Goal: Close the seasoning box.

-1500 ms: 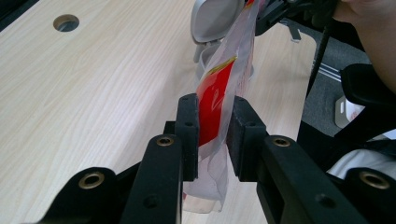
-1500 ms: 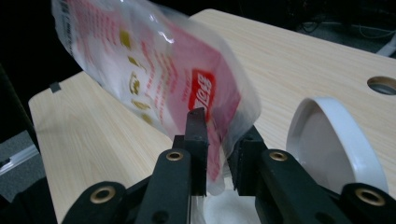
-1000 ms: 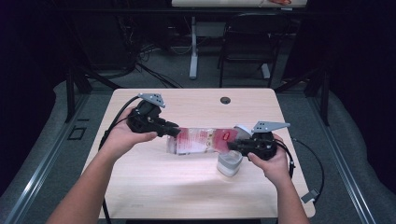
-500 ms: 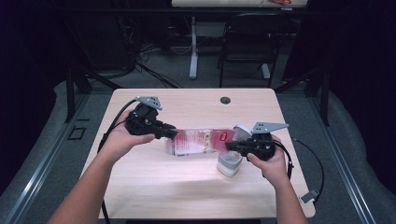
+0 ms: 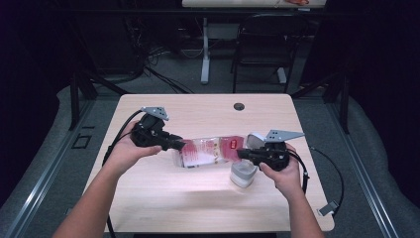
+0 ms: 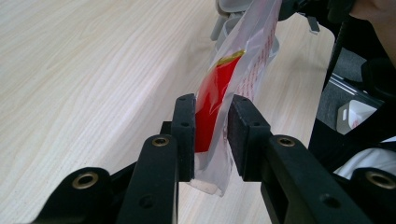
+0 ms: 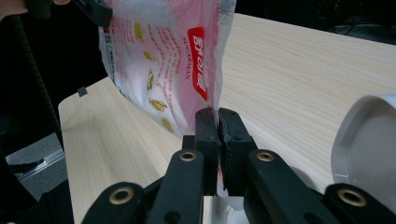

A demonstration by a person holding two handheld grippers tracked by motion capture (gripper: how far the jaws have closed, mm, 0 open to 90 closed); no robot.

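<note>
Holding the plastic bag stretched above the worktop between both hands, my right gripper pinches its edge tight beside a white container. My left gripper has just been opening, jaws loosely around the bag's other end.

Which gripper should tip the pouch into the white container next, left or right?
Probably left. The right gripper pins the pouch edge directly over the white container, a ready pivot. The left gripper, its jaws just opening slightly around the far end, has room to lift.
</note>
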